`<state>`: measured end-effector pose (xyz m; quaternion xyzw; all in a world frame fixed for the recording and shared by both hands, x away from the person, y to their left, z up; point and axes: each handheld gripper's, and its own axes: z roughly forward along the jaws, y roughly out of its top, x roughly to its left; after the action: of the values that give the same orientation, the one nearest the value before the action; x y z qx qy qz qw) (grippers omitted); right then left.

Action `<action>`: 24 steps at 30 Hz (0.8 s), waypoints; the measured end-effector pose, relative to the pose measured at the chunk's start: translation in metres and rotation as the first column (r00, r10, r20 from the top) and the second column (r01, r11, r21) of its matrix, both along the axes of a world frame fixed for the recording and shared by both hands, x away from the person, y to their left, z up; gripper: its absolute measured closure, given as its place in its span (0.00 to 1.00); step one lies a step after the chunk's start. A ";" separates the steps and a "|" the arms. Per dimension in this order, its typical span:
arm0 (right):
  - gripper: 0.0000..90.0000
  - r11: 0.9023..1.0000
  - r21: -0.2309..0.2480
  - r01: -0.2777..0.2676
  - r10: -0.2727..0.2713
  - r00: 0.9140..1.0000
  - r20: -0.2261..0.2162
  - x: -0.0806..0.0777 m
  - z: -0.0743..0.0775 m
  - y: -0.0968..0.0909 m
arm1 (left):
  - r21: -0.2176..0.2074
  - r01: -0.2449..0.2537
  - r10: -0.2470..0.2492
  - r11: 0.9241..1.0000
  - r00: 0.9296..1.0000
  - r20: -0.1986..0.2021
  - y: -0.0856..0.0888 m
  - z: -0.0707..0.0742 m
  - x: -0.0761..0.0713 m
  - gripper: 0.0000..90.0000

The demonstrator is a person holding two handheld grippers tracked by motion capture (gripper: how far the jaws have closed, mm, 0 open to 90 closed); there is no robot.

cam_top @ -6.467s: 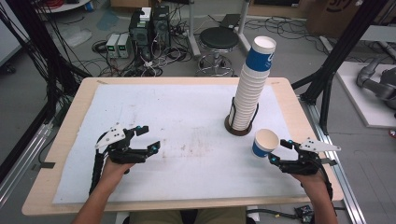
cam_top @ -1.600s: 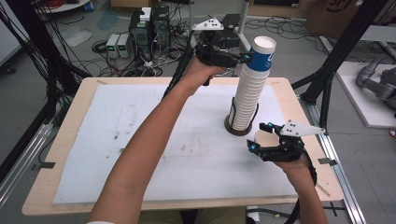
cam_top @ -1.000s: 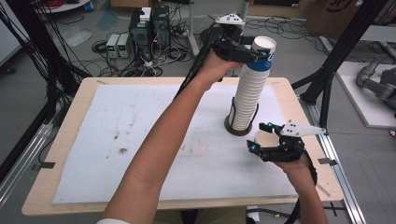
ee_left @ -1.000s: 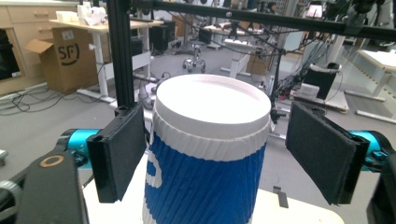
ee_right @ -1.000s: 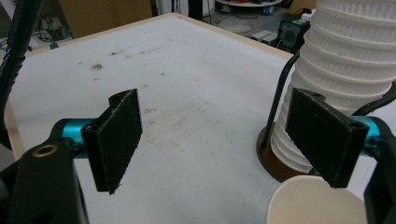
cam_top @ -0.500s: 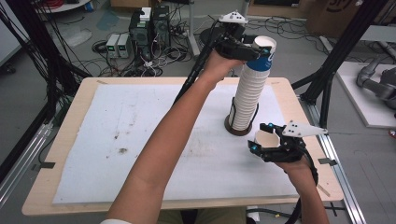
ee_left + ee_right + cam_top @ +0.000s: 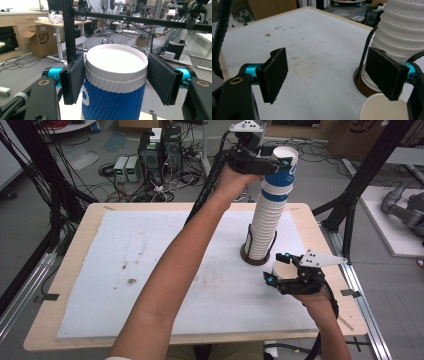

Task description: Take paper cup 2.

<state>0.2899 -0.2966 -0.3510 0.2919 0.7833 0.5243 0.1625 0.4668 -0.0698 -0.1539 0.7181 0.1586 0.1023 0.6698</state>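
Compared with half a second ago, the left gripper (image 7: 278, 164) has closed its jaws on the top cup (image 7: 113, 82) of the cup stack (image 7: 265, 217); both pads now press the blue ribbed wall just under the white rim. A second ago those jaws stood wide around the cup. The top cup sits a little higher off the stack than before.

The right gripper (image 7: 280, 272) has not shifted: it hovers just in front of the stack's dark base (image 7: 254, 260), jaws spread wide, pads apart from the loose paper cup (image 7: 384, 108) standing beside it.

Stack stands near the table's (image 7: 75, 320) right edge, little margin there. Left of the stack the white mat (image 7: 150, 270) lies broad and bare, crossed by the person's left forearm (image 7: 170, 280).
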 end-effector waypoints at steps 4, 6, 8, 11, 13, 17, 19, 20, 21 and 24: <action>0.21 1.000 -0.003 -0.006 0.006 1.000 0.003 0.000 0.000 0.002 | -0.038 0.003 -0.003 0.999 1.000 0.001 0.004 0.007 -0.002 0.36; 0.21 1.000 -0.002 -0.007 0.007 1.000 0.006 0.001 -0.001 0.002 | -0.047 0.003 -0.002 0.999 1.000 0.009 0.007 0.010 -0.002 0.36; 0.21 1.000 -0.004 -0.007 0.007 1.000 0.004 0.001 -0.001 0.002 | -0.053 0.002 -0.002 0.999 1.000 0.016 0.010 0.013 -0.003 0.36; 0.21 1.000 -0.005 -0.013 0.013 1.000 -0.002 0.001 -0.002 0.003 | -0.075 0.001 0.000 0.997 1.000 0.017 0.016 0.017 -0.004 0.36; 0.21 1.000 -0.009 -0.018 0.018 1.000 -0.002 0.001 -0.002 0.004 | -0.083 -0.002 0.004 0.997 1.000 0.023 0.021 0.020 -0.005 0.36; 0.21 1.000 -0.009 -0.018 0.018 1.000 -0.003 0.001 -0.002 0.005 | -0.095 -0.010 0.013 0.995 0.999 0.031 0.032 0.026 -0.005 0.36; 0.21 1.000 -0.008 -0.018 0.018 1.000 -0.007 0.001 -0.003 0.005 | -0.106 -0.017 0.021 0.994 0.999 0.032 0.040 0.029 -0.005 0.36; 0.21 1.000 -0.009 -0.020 0.020 1.000 -0.006 0.001 -0.003 0.006 | -0.109 -0.018 0.022 0.994 0.999 0.033 0.043 0.030 -0.005 0.36; 0.21 1.000 -0.010 -0.021 0.021 1.000 -0.006 0.001 -0.003 0.006 | -0.110 -0.022 0.026 0.994 0.999 0.035 0.046 0.031 -0.005 0.36; 0.21 1.000 -0.010 -0.021 0.021 1.000 -0.008 0.002 -0.003 0.007 | -0.107 -0.032 0.036 0.994 0.998 0.041 0.056 0.034 -0.006 0.36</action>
<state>0.2915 -0.2896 -0.3541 0.2846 0.7896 0.5208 0.1555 0.4612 -0.0143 -0.1198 0.6761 0.1615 0.1206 0.7087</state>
